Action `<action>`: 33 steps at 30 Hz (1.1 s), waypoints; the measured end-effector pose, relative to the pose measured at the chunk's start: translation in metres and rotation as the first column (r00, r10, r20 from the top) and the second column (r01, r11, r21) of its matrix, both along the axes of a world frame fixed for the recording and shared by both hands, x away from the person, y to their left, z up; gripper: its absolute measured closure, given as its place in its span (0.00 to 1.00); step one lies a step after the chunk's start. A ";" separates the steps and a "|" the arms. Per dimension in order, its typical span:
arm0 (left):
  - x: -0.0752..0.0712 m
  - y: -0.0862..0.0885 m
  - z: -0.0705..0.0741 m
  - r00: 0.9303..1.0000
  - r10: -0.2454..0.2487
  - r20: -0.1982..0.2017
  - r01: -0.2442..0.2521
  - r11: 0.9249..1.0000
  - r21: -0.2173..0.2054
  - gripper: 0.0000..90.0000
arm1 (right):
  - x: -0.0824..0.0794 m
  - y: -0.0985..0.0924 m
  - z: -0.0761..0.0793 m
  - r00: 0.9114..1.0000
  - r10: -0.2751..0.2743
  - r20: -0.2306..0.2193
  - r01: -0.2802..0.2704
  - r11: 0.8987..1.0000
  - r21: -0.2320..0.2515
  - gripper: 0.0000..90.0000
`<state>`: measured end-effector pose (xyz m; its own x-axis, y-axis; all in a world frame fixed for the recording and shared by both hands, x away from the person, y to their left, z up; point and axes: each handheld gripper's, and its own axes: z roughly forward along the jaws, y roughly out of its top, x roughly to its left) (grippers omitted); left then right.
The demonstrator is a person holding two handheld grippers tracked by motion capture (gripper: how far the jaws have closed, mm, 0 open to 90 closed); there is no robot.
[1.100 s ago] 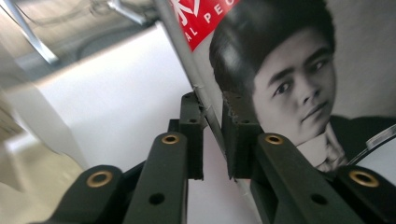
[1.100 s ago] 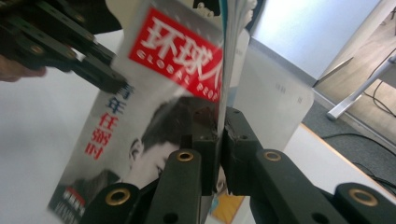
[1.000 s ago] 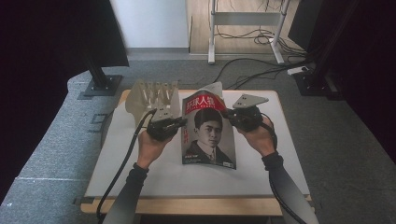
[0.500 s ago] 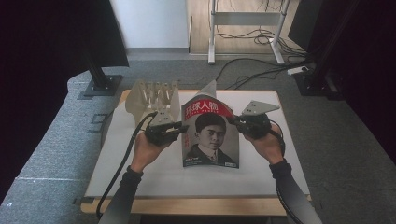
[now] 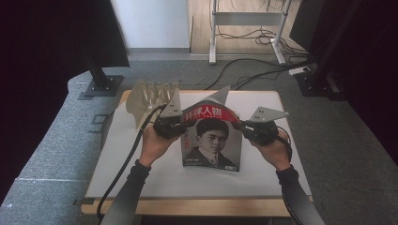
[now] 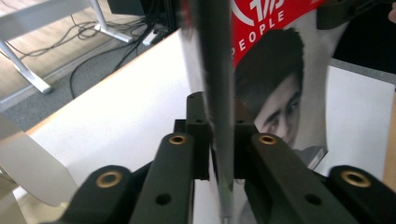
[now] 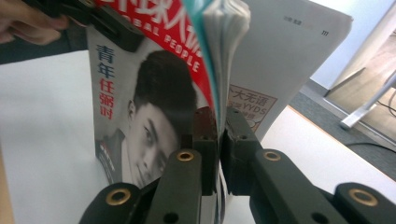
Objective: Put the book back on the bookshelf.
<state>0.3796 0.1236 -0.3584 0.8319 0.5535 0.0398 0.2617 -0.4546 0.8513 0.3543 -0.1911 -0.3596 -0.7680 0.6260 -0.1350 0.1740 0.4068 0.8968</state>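
A magazine (image 5: 211, 140) with a red title band and a portrait cover stands on its lower edge in the middle of the white table (image 5: 141, 178), its top arched upward. My left gripper (image 5: 182, 127) is shut on the magazine's left edge near the top, and its jaws have just been closing on it. In the left gripper view the pads (image 6: 201, 135) pinch the thin edge of the magazine (image 6: 275, 84). My right gripper (image 5: 241, 127) is shut on the right edge. In the right gripper view its jaws (image 7: 218, 126) clamp the fanned pages of the magazine (image 7: 154, 107).
A translucent slotted rack (image 5: 152, 96) stands at the table's back left, just behind my left hand. The left gripper's black cable (image 5: 126, 159) trails off the front left. Desk legs and floor cables (image 5: 244, 47) lie beyond the table.
The magazine's top has lifted and the cover stands steeper, bowed between the two grippers. My right hand has shifted to the right, and my left hand has risen a little.
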 end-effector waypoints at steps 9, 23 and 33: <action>-0.006 0.015 -0.001 0.999 -0.028 0.016 0.028 0.999 -0.026 0.97 | 0.006 -0.013 -0.014 0.996 -0.088 -0.020 0.087 0.996 -0.017 0.66; -0.014 0.053 0.002 0.999 0.044 -0.005 -0.044 0.998 -0.037 0.97 | 0.009 -0.015 -0.058 0.987 -0.124 -0.105 0.117 0.991 -0.064 0.40; -0.021 0.085 0.012 0.994 0.106 -0.023 -0.107 0.992 -0.062 0.97 | 0.010 -0.023 -0.092 0.974 -0.142 -0.178 0.128 0.988 -0.088 0.29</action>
